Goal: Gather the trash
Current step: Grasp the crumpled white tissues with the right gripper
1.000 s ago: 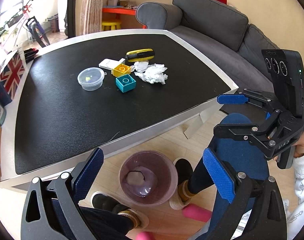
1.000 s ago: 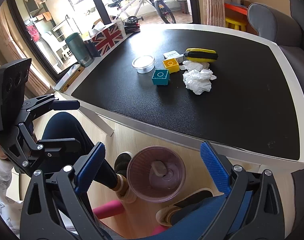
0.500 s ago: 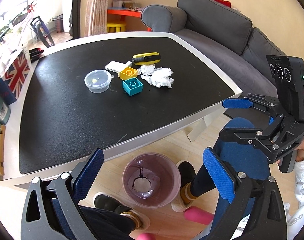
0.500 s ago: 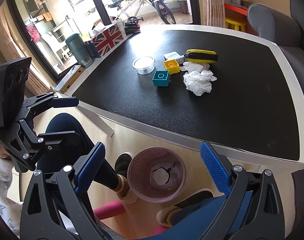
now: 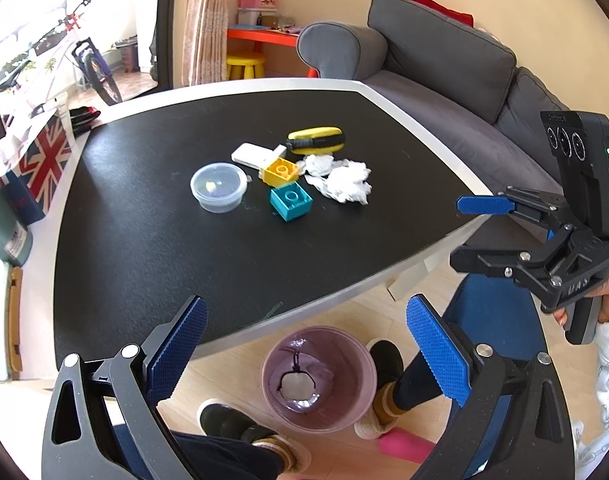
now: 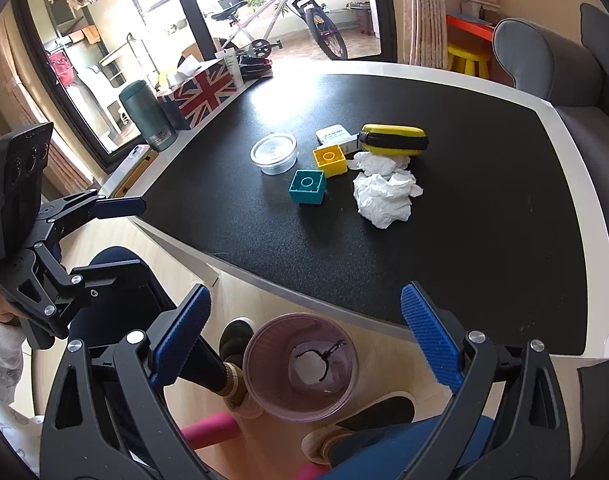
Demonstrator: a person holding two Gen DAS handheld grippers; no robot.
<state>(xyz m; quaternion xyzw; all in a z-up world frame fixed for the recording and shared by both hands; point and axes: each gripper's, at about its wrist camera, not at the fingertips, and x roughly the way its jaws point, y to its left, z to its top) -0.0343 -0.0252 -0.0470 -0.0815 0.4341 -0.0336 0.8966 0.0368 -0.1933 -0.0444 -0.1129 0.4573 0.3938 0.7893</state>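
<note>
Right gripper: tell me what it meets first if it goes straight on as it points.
Probably the near white edge of the table; the open right gripper aims about there, above the bin. Depth is unclear.

Bright daylight from the balcony doors (image 6: 288, 20), blown out to white there. Soft glare across the black worktop (image 6: 264, 96) near the Union Jack box (image 6: 206, 94). Sharp focus throughout; strong fisheye bending and dark vignette at the edges. Faint, short shadows.
</note>
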